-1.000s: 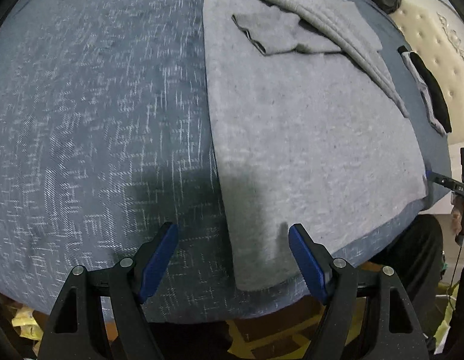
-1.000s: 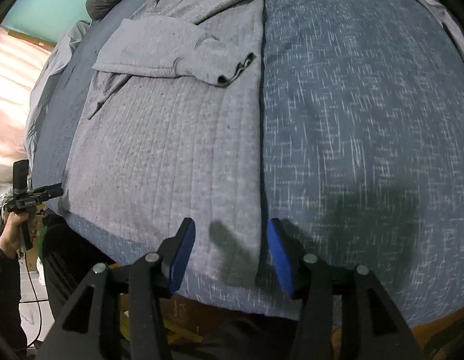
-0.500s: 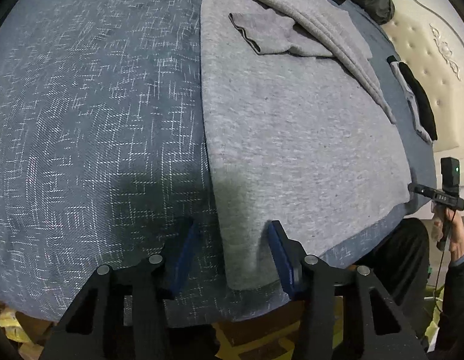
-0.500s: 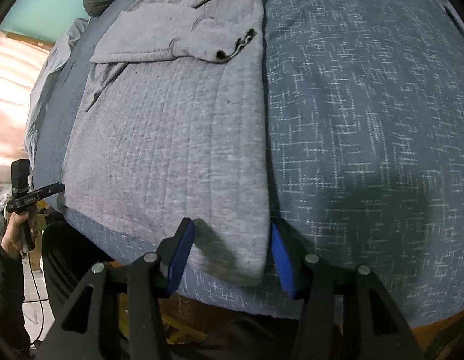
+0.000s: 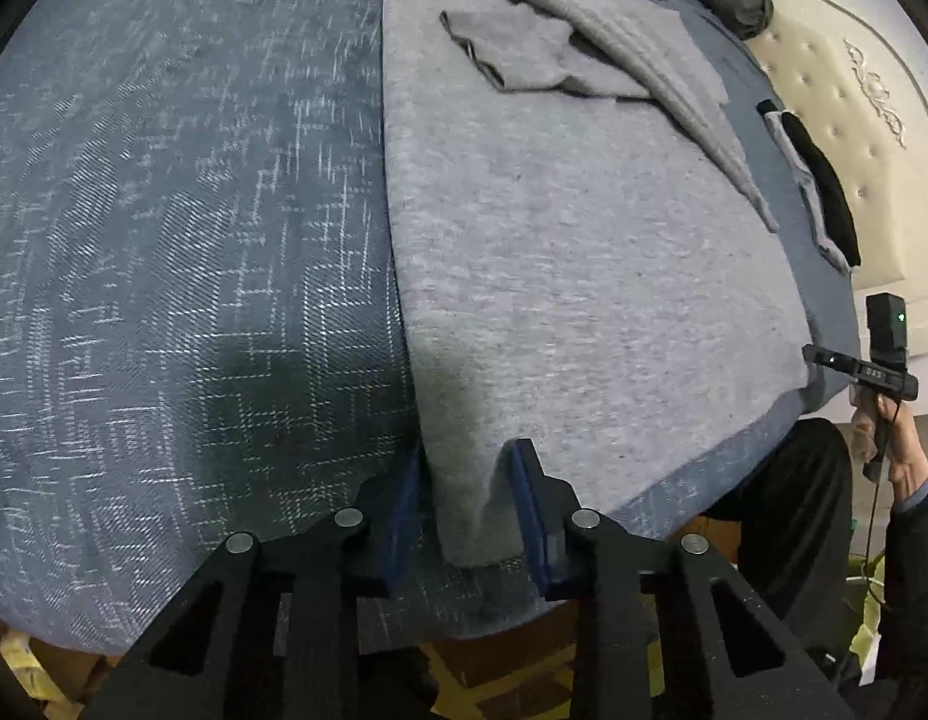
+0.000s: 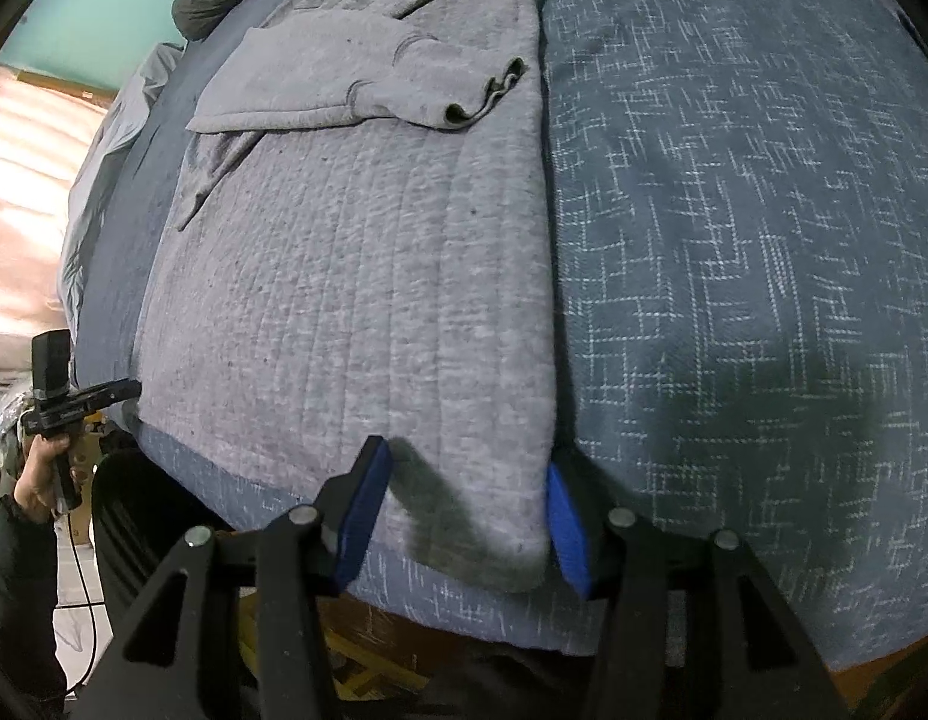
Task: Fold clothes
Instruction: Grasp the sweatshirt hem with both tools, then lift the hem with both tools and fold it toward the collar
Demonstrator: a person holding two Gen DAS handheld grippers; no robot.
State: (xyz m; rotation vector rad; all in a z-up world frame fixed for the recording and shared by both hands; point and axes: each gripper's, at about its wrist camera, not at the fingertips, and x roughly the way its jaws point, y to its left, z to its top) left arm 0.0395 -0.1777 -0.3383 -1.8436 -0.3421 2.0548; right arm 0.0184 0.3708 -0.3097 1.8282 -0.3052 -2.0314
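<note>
On your left you have the blue bedcover with its white crosshatch pattern, and the grey sweatshirt lies flat on it, with the hem toward you at the bed edge. Your left gripper stands over the near left corner of the sweatshirt. Its jaws are closing, and the corner is already bunched up between the blue pads, which seem to touch the cloth on both sides.

Further right, one folded sleeve lies across the upper body of the sweatshirt, its cuff near the right edge. Your right gripper is at the near right corner. Its jaws are closing too, but they are still wider: the corner lies flat between the pads, not yet pressed. On the far right is only bedcover.
</note>
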